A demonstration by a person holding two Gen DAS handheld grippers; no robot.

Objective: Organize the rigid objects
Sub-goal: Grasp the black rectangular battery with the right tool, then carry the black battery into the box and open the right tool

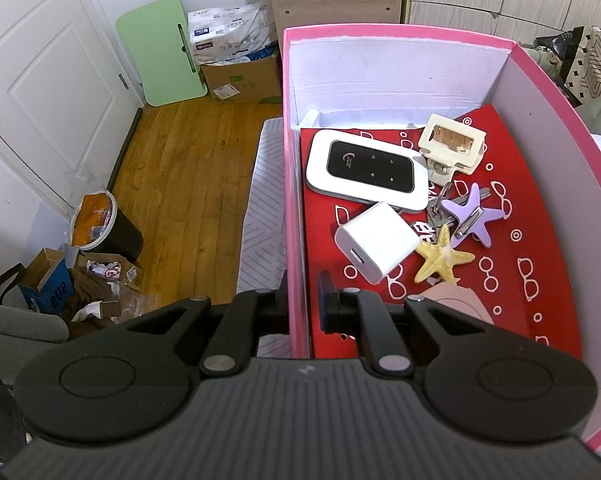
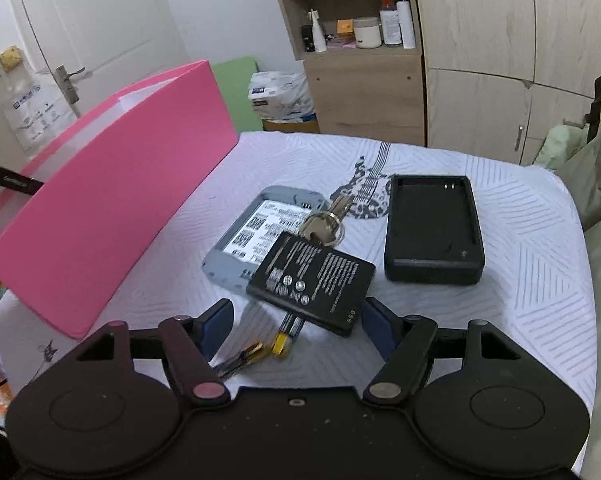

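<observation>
My left gripper (image 1: 300, 304) is shut on the near left wall of the pink box (image 1: 290, 184), one finger outside and one inside. Inside on the red lining lie a white pocket router (image 1: 366, 170), a white charger cube (image 1: 376, 242), a cream clip holder (image 1: 452, 148), keys (image 1: 440, 208), a purple starfish clip (image 1: 474, 216) and a yellow starfish (image 1: 442, 258). My right gripper (image 2: 298, 326) stands open over the bed, with the near corner of a black battery (image 2: 312, 280) between its blue pads (image 2: 220, 320). The battery rests on a grey device shell (image 2: 256, 232), beside a key ring (image 2: 326, 220).
A black battery cradle (image 2: 434, 228) lies right of the battery. A yellow-tipped stick (image 2: 286, 340) and a gold clip (image 2: 244, 356) lie near my right fingers. The pink box (image 2: 112, 196) stands at the left of the white patterned bedcover (image 2: 520, 280). Wardrobe and shelves stand behind.
</observation>
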